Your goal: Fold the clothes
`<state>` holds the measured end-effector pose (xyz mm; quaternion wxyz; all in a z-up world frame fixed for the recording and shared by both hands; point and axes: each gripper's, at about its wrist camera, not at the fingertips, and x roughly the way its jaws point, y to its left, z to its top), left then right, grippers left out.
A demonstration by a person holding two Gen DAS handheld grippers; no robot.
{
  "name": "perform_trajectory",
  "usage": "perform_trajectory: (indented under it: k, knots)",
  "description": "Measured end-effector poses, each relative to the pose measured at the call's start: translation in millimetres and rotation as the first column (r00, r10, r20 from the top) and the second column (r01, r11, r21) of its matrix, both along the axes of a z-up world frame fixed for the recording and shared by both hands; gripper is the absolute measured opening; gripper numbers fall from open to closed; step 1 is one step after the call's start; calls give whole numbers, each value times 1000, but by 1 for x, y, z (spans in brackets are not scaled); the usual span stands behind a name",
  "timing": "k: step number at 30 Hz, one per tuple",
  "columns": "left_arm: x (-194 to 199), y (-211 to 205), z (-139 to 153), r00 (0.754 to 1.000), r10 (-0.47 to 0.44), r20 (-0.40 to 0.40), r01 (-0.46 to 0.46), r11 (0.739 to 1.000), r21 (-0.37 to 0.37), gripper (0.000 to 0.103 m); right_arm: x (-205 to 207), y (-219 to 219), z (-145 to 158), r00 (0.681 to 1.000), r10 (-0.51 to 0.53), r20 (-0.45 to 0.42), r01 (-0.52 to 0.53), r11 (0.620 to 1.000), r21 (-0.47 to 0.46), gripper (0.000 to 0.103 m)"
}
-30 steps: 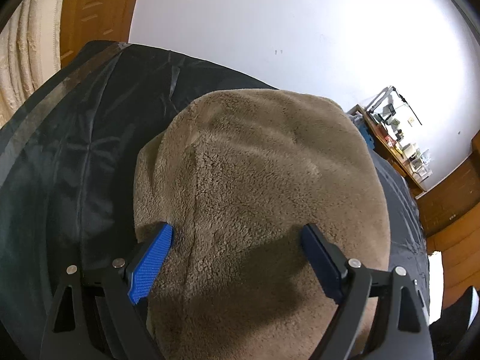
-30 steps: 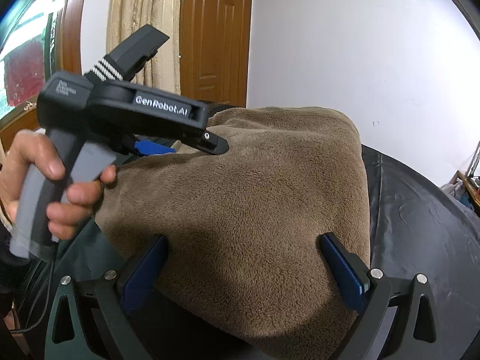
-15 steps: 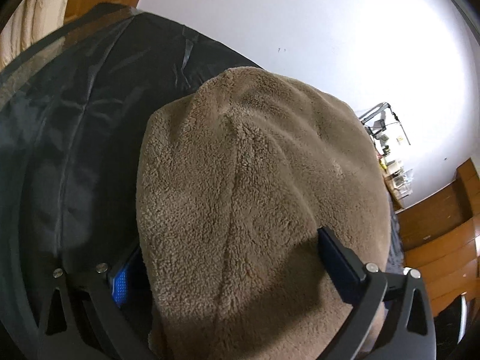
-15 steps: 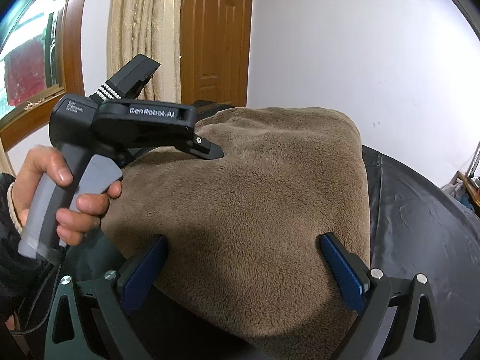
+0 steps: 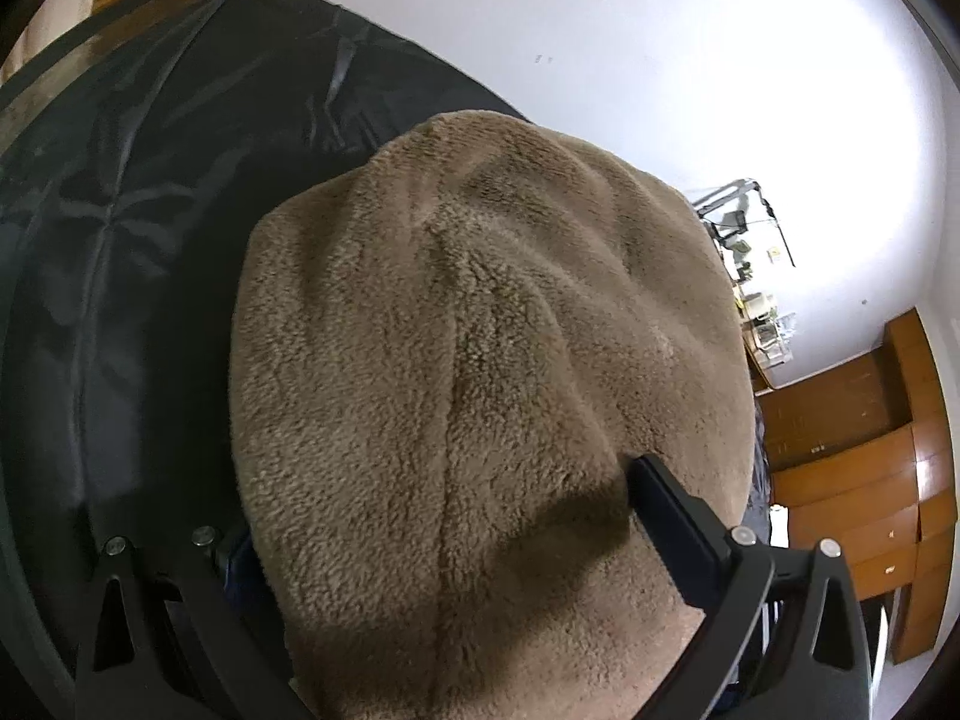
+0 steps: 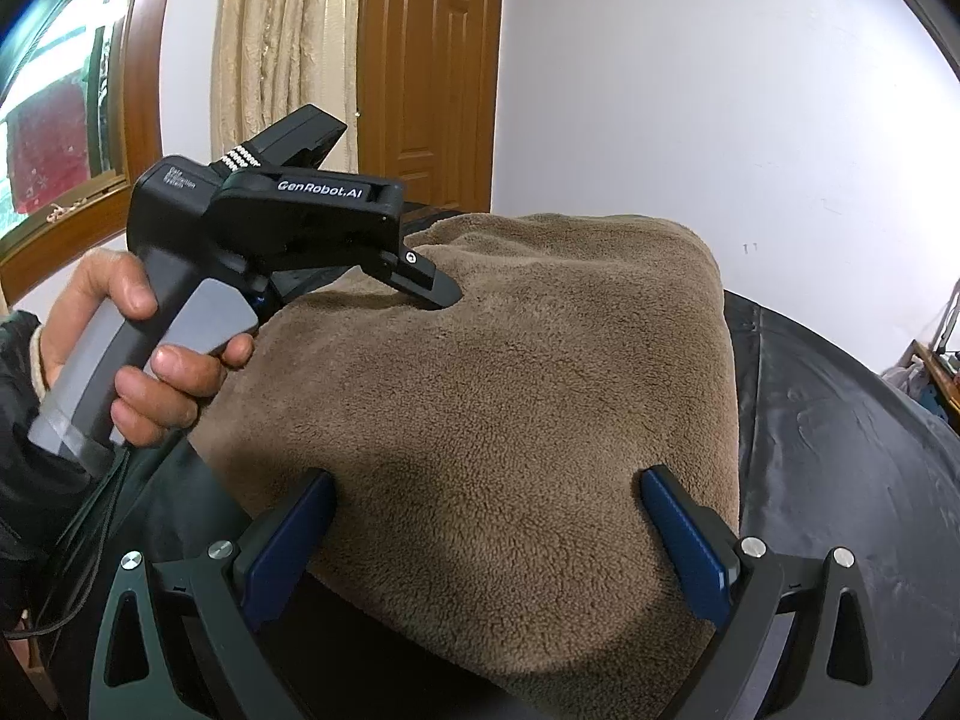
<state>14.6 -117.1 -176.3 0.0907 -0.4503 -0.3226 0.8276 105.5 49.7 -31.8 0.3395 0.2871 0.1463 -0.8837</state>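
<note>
A brown fleece garment (image 5: pixel 480 330) lies folded in a thick pile on a black cover (image 5: pixel 120 240). My left gripper (image 5: pixel 456 540) is open and straddles the pile's near edge. Its left finger is hidden under the fabric and its right finger (image 5: pixel 678 516) presses on top. In the right wrist view a hand (image 6: pixel 150 360) holds that gripper, and its upper finger (image 6: pixel 429 282) dents the garment (image 6: pixel 510 360). My right gripper (image 6: pixel 489 516) is open at another edge, with fleece bulging between its blue pads.
The black cover (image 6: pixel 840 450) spreads to the right of the garment. Behind stand a wooden door (image 6: pixel 426 60), a curtain (image 6: pixel 282 42) and a window (image 6: pixel 54 120). Wooden cabinets (image 5: pixel 870 450) and a cluttered shelf (image 5: pixel 756 300) stand along the far wall.
My left gripper has pushed forward onto the garment; its left blue pad has slid under the fabric, which now rises in ridges. The right gripper has stayed still.
</note>
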Motion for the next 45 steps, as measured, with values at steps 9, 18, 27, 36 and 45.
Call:
perform_trajectory:
  k: [9,18,27,36,45]
  knots:
    - [2,13,2,998,-42,-43,39,998,-58,102,-2,6,4,1000,27,9,-27,999,-45,102]
    - [-1,9,1,997,-42,-66,39,998,-50,102,-45,42,38,980,28,199,27,963,-268,102]
    - [1,10,0,997,-36,-64,33,998,-52,102,-122,74,38,922,-99,375,231,917,-326,102]
    - [15,1,-3,997,-35,-62,32,998,-51,102,-170,89,16,857,-86,508,297,889,-350,102]
    - [27,-11,-16,997,-36,-62,33,998,-49,102,-194,73,-8,787,71,613,242,879,-411,102]
